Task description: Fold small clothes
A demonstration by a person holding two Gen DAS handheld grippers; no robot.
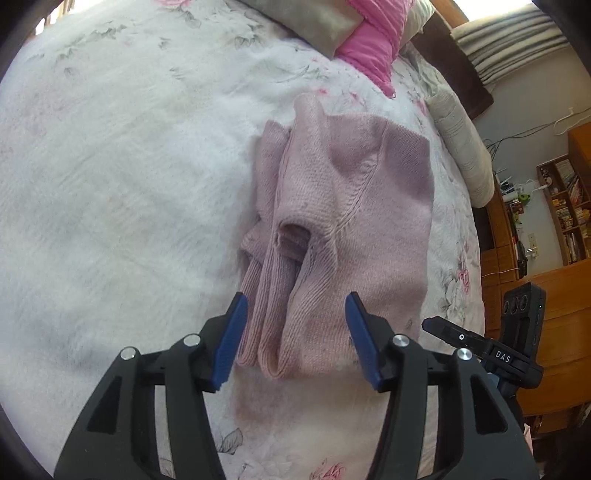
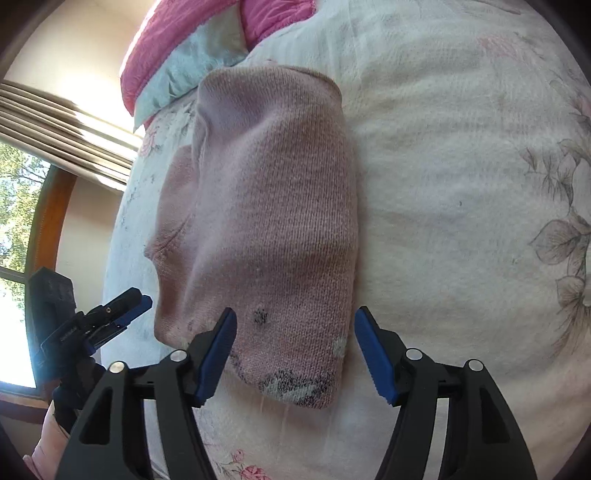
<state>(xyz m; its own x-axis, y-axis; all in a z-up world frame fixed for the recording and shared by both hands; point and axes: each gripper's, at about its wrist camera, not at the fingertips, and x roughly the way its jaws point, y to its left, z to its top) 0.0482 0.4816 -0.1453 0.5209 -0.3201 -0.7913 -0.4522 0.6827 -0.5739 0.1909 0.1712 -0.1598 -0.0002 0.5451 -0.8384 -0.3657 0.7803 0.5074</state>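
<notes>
A small pale pink knitted garment (image 1: pixel 343 229) lies folded on a white floral bedspread (image 1: pixel 122 177). Its ribbed end bunches in pleats toward my left gripper (image 1: pixel 297 306), which hovers open just over that near edge with nothing between its blue pads. In the right wrist view the same garment (image 2: pixel 273 221) shows a dark and white pattern at its near corner. My right gripper (image 2: pixel 295 319) is open above that corner, holding nothing. The other gripper (image 2: pixel 122 310) shows at the left edge of the right wrist view.
A pink quilt (image 1: pixel 373 48) and a grey pillow (image 1: pixel 314 22) lie at the far end of the bed. A rolled pale cushion (image 1: pixel 461 147) lines the bed's right edge. Wooden shelves (image 1: pixel 565 206) stand beyond. A window (image 2: pixel 18 221) with curtains is at the left.
</notes>
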